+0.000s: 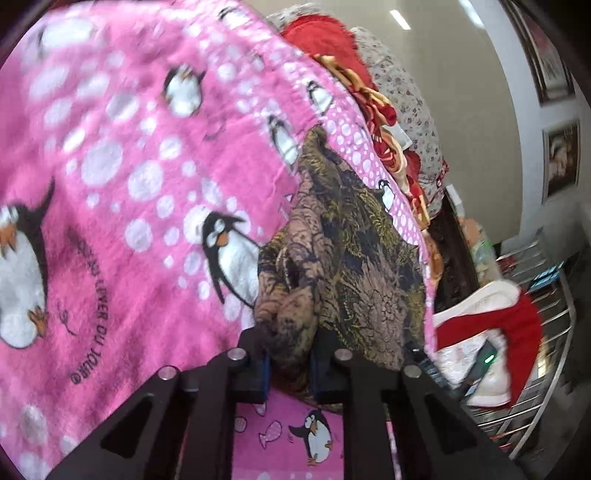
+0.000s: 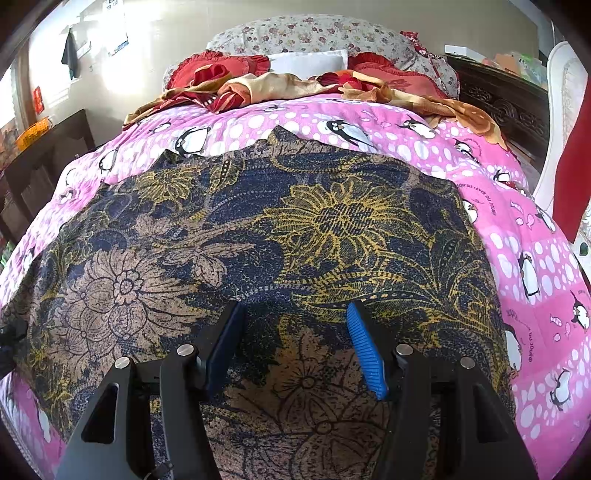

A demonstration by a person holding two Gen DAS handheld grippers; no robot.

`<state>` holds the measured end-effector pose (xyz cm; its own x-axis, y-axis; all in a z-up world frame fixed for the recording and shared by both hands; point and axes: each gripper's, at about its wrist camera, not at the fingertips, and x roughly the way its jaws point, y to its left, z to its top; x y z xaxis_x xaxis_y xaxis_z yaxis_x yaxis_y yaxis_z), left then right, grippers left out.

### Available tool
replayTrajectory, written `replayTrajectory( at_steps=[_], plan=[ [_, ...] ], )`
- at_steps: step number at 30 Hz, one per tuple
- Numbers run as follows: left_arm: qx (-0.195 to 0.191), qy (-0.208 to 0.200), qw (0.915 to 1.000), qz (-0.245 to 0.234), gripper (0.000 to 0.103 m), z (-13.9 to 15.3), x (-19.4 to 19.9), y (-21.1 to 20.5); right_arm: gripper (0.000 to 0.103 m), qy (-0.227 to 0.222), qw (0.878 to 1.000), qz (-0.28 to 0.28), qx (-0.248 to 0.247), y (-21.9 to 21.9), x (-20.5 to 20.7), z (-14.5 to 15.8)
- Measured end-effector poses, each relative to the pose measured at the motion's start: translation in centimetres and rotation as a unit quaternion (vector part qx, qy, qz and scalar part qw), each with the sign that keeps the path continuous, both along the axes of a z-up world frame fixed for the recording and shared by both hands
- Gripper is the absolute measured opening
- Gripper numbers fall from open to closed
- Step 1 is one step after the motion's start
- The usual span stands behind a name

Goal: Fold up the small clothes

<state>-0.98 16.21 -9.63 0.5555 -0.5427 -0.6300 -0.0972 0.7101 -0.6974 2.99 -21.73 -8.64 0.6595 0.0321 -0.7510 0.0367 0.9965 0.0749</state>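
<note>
A dark blue, gold and tan floral garment (image 2: 280, 229) lies spread on a pink penguin-print blanket (image 2: 535, 295) on a bed. My right gripper (image 2: 295, 314) is open just above the garment's near part, its blue pads (image 2: 364, 350) apart with nothing between them. In the left wrist view, my left gripper (image 1: 290, 363) is shut on a bunched edge of the same garment (image 1: 343, 251), which is lifted off the blanket (image 1: 110, 166).
Red and orange bedding (image 2: 258, 86) and floral pillows (image 2: 314, 33) lie at the head of the bed. A dark wooden cabinet (image 2: 44, 162) stands left and a carved dark headboard (image 2: 509, 99) right. A red and white cloth (image 1: 491, 332) and metal rack (image 1: 546, 332) lie beside the bed.
</note>
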Motion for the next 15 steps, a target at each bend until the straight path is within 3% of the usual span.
replayTrajectory(
  at_steps=[3, 6, 9, 12, 15],
  plan=[
    [0.108, -0.074, 0.9913, -0.018, 0.013, 3.0, -1.1, -2.5, 0.059, 0.049, 0.999, -0.003, -0.017, 0.6, 1.0, 2.1],
    [0.175, -0.159, 0.9706, -0.044, 0.013, 5.9, -2.6, -5.4, 0.059, 0.022, 0.999, 0.035, 0.034, 2.0, 2.2, 5.9],
    [0.19, -0.202, 0.9584, -0.066, 0.013, 7.4, -3.0, -7.6, 0.059, 0.023, 0.991, 0.097, 0.09, 4.9, 5.5, 8.8],
    [0.187, -0.22, 0.954, -0.081, 0.013, 8.0, -3.1, -9.0, 0.059, 0.067, 0.97, 0.173, 0.154, 9.1, 10.2, 10.3],
    [0.175, -0.227, 0.9529, -0.099, 0.013, 8.3, -3.1, -10.0, 0.059, 0.084, 0.964, 0.206, 0.147, 12.7, 13.0, 10.8]
  ],
)
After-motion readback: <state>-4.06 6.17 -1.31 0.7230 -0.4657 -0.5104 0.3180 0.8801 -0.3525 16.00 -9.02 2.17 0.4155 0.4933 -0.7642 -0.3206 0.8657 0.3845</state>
